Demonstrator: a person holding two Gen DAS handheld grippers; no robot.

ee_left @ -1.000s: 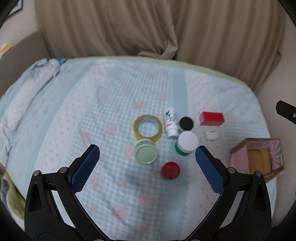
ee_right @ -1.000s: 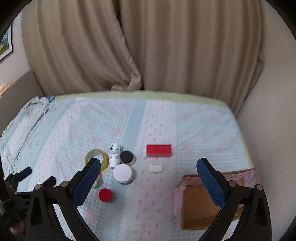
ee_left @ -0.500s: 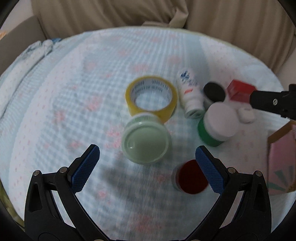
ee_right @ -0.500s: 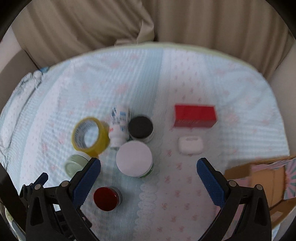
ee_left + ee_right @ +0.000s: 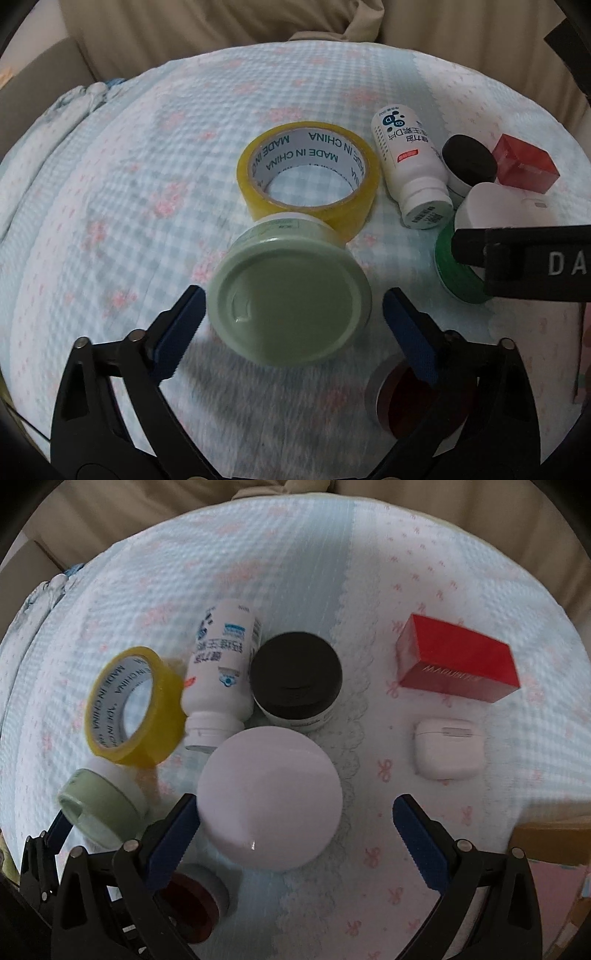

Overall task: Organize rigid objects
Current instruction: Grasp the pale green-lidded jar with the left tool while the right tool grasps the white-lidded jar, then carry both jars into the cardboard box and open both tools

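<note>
Puckered gingham bedspread (image 5: 155, 192), round jars (image 5: 290, 306)

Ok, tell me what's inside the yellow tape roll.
Through the yellow tape roll only the checked bedcover shows; nothing sits inside. The pale green jar in front hides the roll's near edge.

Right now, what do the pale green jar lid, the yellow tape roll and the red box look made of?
Pale green jar lid: probably painted metal or plastic, smooth and satin, with a raised ring pressed into its top.
Yellow tape roll: glossy translucent plastic film wound on a printed core that looks like cardboard.
Red box: likely glossy card, sharp-edged, perhaps film-wrapped given its sheen.
</note>
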